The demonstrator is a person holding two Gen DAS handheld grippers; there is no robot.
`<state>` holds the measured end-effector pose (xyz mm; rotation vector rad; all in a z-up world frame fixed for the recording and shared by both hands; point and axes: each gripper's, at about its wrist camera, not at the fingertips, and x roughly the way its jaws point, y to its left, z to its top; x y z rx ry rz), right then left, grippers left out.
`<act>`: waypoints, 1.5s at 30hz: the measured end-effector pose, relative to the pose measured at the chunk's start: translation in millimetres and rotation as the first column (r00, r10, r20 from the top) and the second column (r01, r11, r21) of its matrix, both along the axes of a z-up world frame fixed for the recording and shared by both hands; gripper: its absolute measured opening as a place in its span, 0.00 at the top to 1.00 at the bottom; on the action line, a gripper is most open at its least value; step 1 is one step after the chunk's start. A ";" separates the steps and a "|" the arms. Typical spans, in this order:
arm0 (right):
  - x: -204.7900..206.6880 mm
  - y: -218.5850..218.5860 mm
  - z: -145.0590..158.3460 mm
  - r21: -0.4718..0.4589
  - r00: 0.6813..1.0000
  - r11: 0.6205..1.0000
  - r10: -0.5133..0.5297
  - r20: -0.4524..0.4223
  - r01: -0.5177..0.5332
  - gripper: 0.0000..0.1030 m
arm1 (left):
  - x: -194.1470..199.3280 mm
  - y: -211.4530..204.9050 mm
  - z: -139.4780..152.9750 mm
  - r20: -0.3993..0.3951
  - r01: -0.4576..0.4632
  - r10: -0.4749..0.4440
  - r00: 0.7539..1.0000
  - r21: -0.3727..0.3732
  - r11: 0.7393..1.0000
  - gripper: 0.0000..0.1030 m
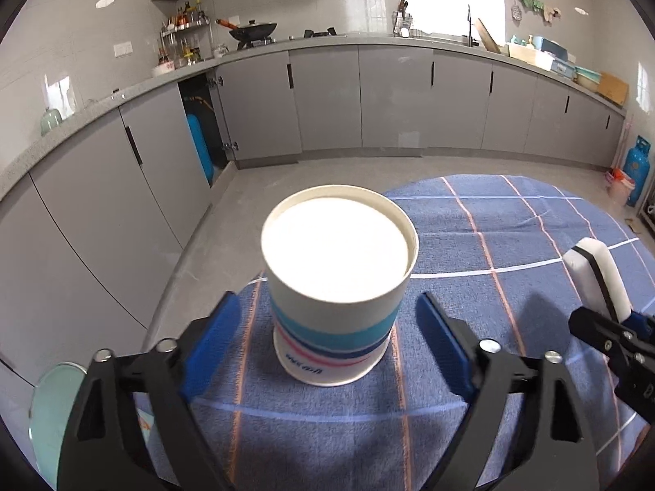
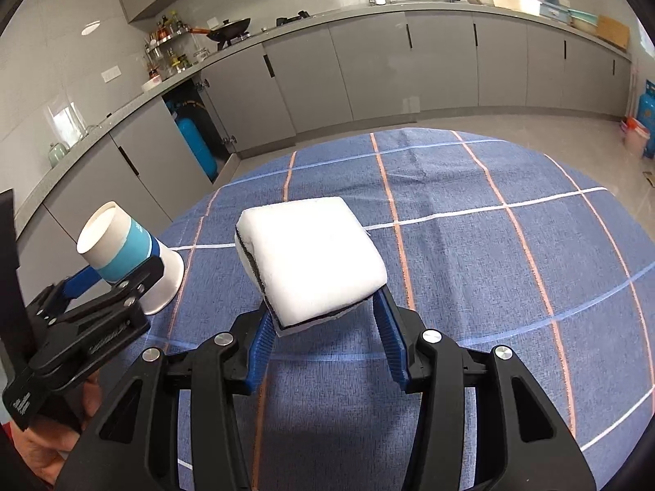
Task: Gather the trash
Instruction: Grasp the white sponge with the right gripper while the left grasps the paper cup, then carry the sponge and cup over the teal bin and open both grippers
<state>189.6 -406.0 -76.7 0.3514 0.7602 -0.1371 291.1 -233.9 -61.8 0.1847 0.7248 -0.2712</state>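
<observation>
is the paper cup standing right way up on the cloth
No, the paper cup stands upside down on the blue checked cloth, its wide rim on the fabric and its base facing up.

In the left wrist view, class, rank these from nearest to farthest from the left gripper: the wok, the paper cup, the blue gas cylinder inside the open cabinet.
1. paper cup: between the left gripper fingers, on the tablecloth.
2. blue gas cylinder: left, in the open cabinet.
3. wok: on the far counter's stove.
</observation>
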 end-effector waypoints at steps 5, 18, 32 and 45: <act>2.7 4.0 -4.2 -0.003 1.000 1.000 0.012 -0.012 -0.012 0.54 | 7.9 0.5 -3.6 -0.027 0.006 -0.007 1.000 -0.031 1.000 0.41; -3.2 16.9 0.4 -0.031 1.000 1.000 0.004 0.000 -0.004 0.54 | -10.9 10.2 8.4 -0.027 0.028 -0.030 0.999 -0.046 0.999 0.44; -62.5 62.2 14.4 -0.023 0.999 1.000 0.015 0.035 -0.014 0.54 | -84.1 53.4 23.8 -0.035 0.039 -0.041 0.999 -0.060 0.997 0.44; -111.2 112.9 20.8 -0.002 0.997 0.999 0.050 0.058 -0.050 0.54 | -144.6 108.1 31.4 -0.037 0.015 -0.019 0.999 -0.109 0.994 0.44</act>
